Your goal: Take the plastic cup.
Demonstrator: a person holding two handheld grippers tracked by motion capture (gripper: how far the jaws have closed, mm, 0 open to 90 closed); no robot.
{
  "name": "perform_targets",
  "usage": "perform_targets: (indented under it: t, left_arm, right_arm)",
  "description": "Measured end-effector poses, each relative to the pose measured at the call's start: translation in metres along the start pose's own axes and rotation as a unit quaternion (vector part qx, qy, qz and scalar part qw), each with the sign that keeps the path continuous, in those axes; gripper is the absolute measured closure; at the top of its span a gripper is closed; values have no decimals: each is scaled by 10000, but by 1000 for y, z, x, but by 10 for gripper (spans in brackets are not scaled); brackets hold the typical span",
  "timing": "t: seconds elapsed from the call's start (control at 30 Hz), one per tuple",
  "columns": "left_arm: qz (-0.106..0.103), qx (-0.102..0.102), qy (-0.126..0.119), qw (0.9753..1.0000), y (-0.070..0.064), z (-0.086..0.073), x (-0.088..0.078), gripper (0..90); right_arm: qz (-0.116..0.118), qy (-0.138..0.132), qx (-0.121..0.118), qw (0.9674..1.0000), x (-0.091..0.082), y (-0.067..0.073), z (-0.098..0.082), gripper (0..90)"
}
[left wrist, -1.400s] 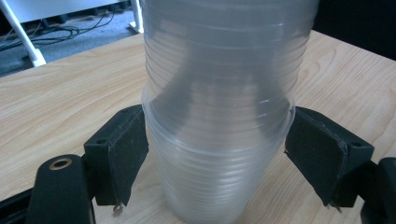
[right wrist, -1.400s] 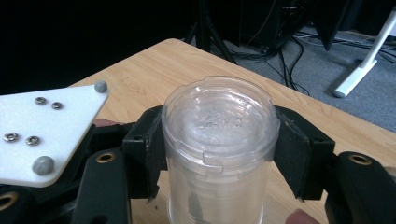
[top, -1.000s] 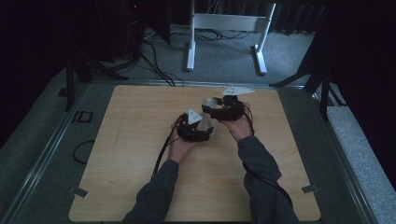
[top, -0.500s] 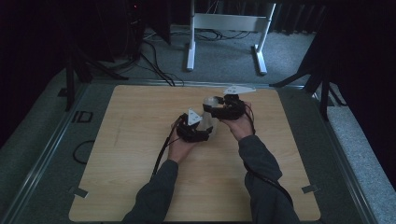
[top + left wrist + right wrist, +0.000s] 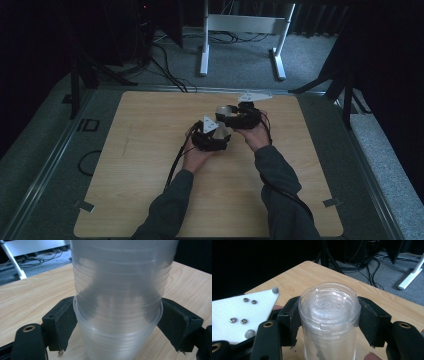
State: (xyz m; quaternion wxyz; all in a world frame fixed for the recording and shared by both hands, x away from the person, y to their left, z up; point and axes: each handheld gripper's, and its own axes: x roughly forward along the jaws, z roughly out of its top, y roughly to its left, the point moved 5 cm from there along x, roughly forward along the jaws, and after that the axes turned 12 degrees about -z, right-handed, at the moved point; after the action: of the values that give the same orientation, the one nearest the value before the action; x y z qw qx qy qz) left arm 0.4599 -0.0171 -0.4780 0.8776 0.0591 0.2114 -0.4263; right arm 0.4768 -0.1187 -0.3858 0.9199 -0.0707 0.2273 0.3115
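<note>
One stack of clear cups (image 5: 117, 302) between two grippers, on one table (image 5: 150, 150)

Your forearms come in side by side, sleeves dark, hands meeting just ahead of you. Your left tool (image 5: 212, 134) sits low in your upturned left hand (image 5: 196, 157), its jaws standing on either side of a stack of clear cups (image 5: 117, 300); they have just been opening, the pads at the stack's rim. Your right tool (image 5: 235, 116) lies just beyond and to the right of the left one, tilted across toward it, its jaws flanking the stack's closed end.
</note>
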Motion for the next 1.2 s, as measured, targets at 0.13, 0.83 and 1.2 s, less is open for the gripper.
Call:
perform_targets:
  t: [0.13, 0.83, 1.2]
  left_arm:
    - [74, 84, 35, 9999, -1, -1, 1, 196]
    - [59, 67, 21, 10000, -1, -2, 0, 205]
    - [35, 55, 15, 10000, -2, -3, -1, 204]
  right_arm:
    - [47, 7, 58, 10000, 0, 0, 0, 391]
    - [-22, -176, -71, 9998, -3, 1, 5, 399]
    - [-47, -221, -85, 9997, -5, 2, 11, 405]
